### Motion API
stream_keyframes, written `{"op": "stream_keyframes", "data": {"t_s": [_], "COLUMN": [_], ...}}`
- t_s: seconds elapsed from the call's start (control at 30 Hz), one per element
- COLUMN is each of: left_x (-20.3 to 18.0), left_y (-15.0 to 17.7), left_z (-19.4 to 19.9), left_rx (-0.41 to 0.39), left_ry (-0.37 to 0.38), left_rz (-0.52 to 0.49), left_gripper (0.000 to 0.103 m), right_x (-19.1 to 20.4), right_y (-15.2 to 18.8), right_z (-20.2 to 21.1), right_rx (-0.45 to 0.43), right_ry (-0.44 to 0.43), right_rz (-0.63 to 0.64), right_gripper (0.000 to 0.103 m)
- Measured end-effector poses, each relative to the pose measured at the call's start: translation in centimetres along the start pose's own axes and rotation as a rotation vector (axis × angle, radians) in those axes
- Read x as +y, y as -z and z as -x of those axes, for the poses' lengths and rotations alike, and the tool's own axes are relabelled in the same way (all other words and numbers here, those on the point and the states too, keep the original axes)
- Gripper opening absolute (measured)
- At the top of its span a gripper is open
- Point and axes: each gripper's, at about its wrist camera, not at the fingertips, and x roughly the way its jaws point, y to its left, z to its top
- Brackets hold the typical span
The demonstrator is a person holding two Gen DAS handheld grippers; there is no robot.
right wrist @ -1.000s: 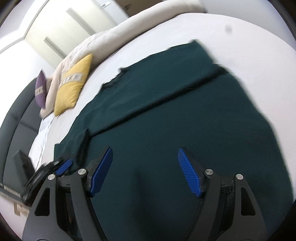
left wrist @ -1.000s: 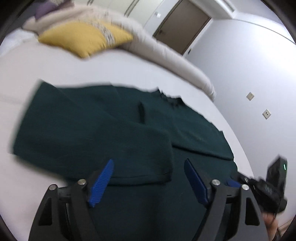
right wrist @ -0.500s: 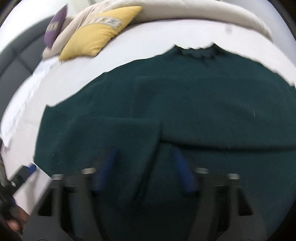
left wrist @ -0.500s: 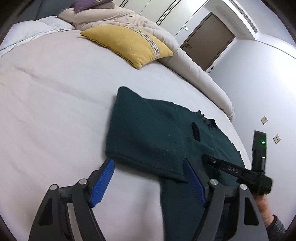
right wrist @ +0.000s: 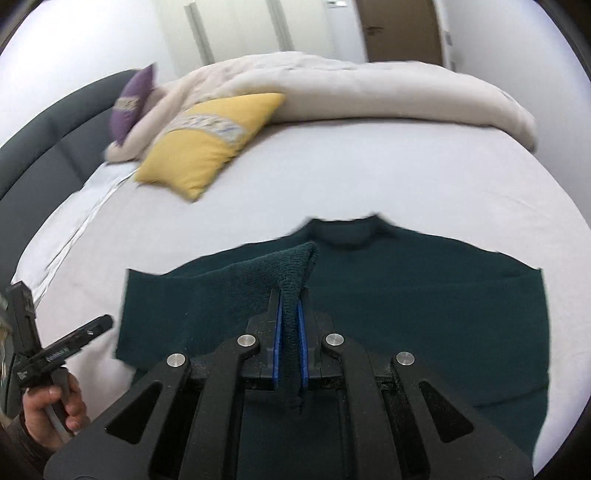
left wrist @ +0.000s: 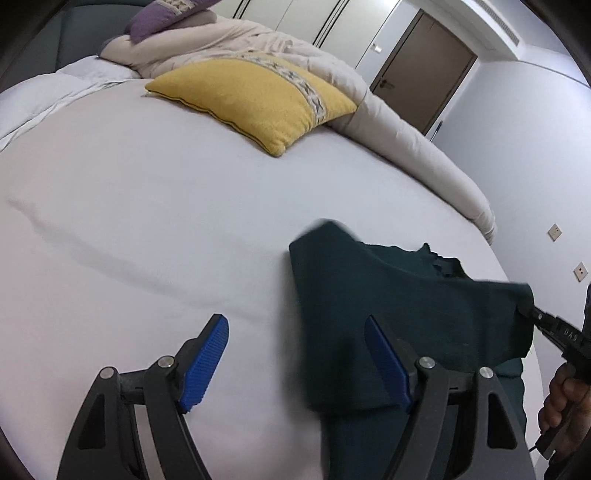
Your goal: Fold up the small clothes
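A dark green sweater (right wrist: 424, 295) lies spread on the white bed (right wrist: 369, 166), neck toward the pillows. My right gripper (right wrist: 289, 314) is shut on the cuff of its left sleeve (right wrist: 291, 266) and holds it lifted above the body of the sweater. In the left wrist view the sweater (left wrist: 406, 314) sits at the lower right, with the right gripper (left wrist: 532, 314) pinching the sleeve end there. My left gripper (left wrist: 295, 354) is open and empty, low over the bed sheet at the sweater's left edge.
A yellow cushion (left wrist: 251, 96) lies on the bed behind the sweater, with a rolled beige duvet (left wrist: 388, 122) and a purple cushion (left wrist: 159, 18) further back. A dark headboard (right wrist: 48, 147) runs along the left. A brown door (left wrist: 421, 70) is in the far wall.
My right gripper has shut on the sleeve cuff and lifted it. My left gripper has swung left off the sweater, now over bare sheet at its edge.
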Motion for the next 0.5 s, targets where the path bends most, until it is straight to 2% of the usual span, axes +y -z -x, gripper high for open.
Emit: {"op": "stream_keyframes", "data": {"t_s": [0.1,0.2,0.4,0.43,0.47,0.5], "left_x": [-0.8,-2.2,-3.3,-3.6,-4.0,-4.5], "left_y": [-0.5,-0.7,-1.5,-1.6,-1.6,-1.5], "left_z": [-1.7,-3.9,-7.2,-7.6,-7.9,-8.4], "left_rx": [0.024,0.062,0.091,0.095,0.096,0.104], "left_ry": [-0.022,-0.042,-0.099,-0.112,-0.12,-0.124], "left_rz": [-0.018,-0.057,-0.081,-0.093,-0.111,-0.141], "left_gripper": [0.078,0.078,0.078,0.074,0.058,0.048], "right_x": [-5.4,-9.3,-10.7,-10.9,-10.9,-10.7], "right_y": [0.2,1.3,2.6,2.4,2.5,2.8], "right_z": [-2.1,-4.4,-6.2,-6.5,-6.8,-7.2], "right_rx": [0.022,0.047,0.048,0.054,0.059,0.066], "right_ry": [0.033,0.024,0.01,0.012,0.015,0.02], "right_rz": [-0.117,-0.228,-0.23,-0.225,-0.219,-0.211], "right_gripper": [0.006,0.006,0.006,0.006,0.006,0.006]}}
